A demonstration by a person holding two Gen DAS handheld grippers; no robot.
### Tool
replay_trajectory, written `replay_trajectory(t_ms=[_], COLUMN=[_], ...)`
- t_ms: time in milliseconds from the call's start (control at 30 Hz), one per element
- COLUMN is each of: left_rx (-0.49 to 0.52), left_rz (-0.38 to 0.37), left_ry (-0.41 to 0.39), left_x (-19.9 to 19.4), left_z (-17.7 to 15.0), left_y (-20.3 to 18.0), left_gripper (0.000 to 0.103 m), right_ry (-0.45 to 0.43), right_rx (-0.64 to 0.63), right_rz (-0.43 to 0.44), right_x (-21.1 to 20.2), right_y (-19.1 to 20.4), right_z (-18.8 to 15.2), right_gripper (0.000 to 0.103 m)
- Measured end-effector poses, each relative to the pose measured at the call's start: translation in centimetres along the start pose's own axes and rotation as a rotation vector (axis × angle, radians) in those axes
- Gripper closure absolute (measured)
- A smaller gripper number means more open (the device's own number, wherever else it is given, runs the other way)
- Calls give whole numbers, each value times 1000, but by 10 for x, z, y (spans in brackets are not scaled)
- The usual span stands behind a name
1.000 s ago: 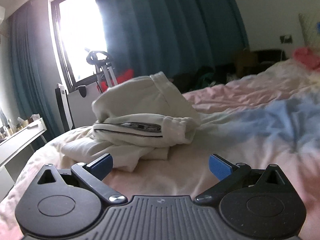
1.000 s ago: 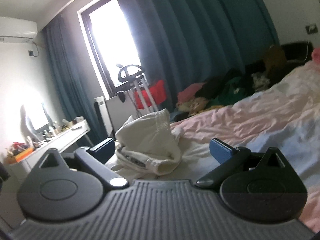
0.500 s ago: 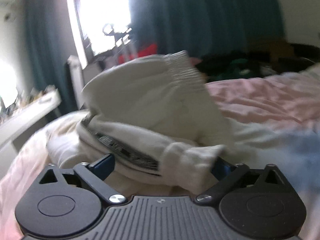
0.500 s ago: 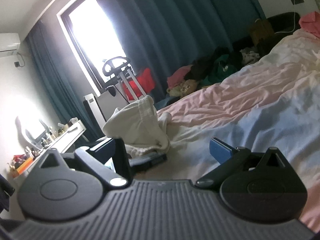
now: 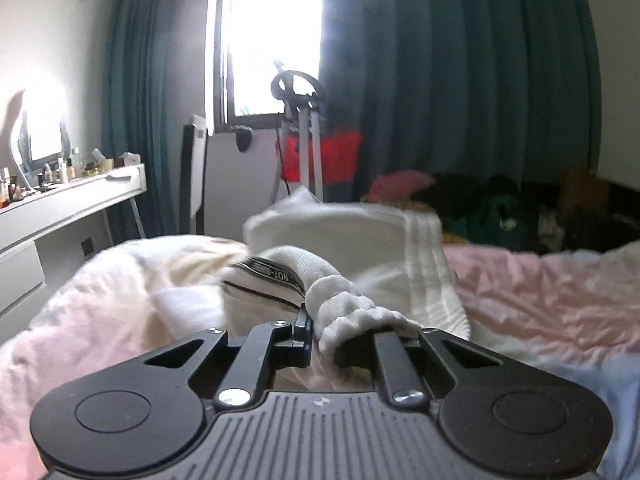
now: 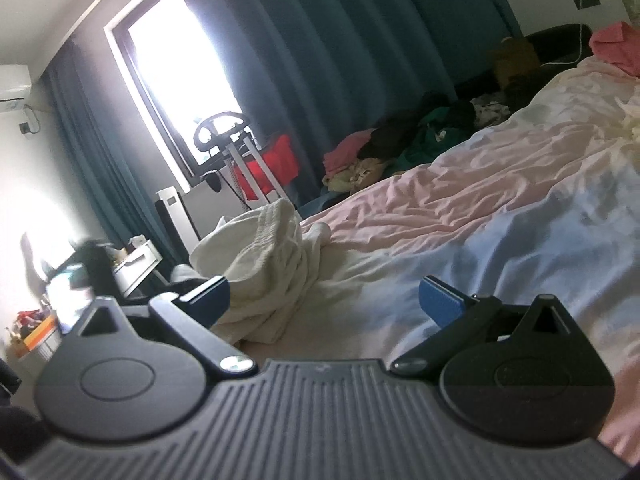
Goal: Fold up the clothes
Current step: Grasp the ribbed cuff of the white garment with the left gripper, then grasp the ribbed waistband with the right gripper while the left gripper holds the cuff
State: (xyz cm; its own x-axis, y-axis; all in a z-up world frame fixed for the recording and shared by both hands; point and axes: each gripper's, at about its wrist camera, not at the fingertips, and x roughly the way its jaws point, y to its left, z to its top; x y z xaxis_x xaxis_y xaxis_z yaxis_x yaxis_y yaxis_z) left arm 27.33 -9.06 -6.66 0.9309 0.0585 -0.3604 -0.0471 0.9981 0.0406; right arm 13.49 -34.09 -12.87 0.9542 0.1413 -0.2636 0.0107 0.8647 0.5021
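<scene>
A white garment (image 5: 348,252) with a black lettered stripe lies bunched on the bed (image 5: 540,300). In the left wrist view my left gripper (image 5: 344,330) is shut on its ribbed white cuff (image 5: 352,312), which bulges between the fingers. The right wrist view shows the same white garment (image 6: 264,272) in a heap just beyond the left fingertip (image 6: 208,294). My right gripper (image 6: 324,300) stands open over the bedsheet, nothing between its blue pads. The left gripper's body (image 6: 76,280) shows as a dark blur at the left.
The bed has a pink, white and pale blue sheet (image 6: 500,208). A white dresser (image 5: 60,208) with bottles stands at the left. An exercise machine (image 5: 300,140) stands by the window. A pile of clothes (image 6: 400,148) lies beside the bed under dark teal curtains.
My left gripper moved in onto the white garment and closed on its cuff; it was open before. The right gripper stayed open and shifted slightly nearer the bed.
</scene>
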Motion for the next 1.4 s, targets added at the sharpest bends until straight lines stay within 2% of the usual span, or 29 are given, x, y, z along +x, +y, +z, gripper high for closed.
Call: replay_trajectory(t_ms=[200,367,467,600,700,767,833,900,1000,1167,1233,1300,1400], left_rx=[-42,-55,-26,-27,-41,-47,-69,-128,-204,-237,-246,-249,-243], left_rz=[8,-35,-56,-43,-24,-2,10,15,15,27,43,55,59], left_ry=[-41,-63,-119,-121,-57,-18,43,98,138,152,164,173,168], left_x=[-66,-138,-184,-208,-203,-198,-185,-172,-161,-145,-136,-129,-121], left_z=[9,14,21,17,-4,-22,-33,-39,-41,-39,-39,-39,-37], left_y=[69,121,150,185,202,212,229,246,271,280,275,270,265], left_gripper=[94,95,95,94,94,94,94,94,94,94,94,94,94], right_ry=[-4,-2,-3,12,52,111,174,267,421,563,527,491,437], right_rx=[-1,-49,-85,-144,-180,-186,-191,-202,-214,-410,-412,-413,-415], right_rz=[-14,-16,-13,-11,-11,3,27,50,110,203,198,194,187], right_x=[-1,-5,-7,-7,-3,2,6,14,28,39,41,43,46], right_y=[3,16,27,43,53,59,64,71,80,114,115,117,120], right_z=[-2,-7,-12,-20,-29,-39,-50,-65,-87,-125,-125,-126,-127], right_gripper=[1,1,1,1,1,5,20,31,35,36,40,51,52])
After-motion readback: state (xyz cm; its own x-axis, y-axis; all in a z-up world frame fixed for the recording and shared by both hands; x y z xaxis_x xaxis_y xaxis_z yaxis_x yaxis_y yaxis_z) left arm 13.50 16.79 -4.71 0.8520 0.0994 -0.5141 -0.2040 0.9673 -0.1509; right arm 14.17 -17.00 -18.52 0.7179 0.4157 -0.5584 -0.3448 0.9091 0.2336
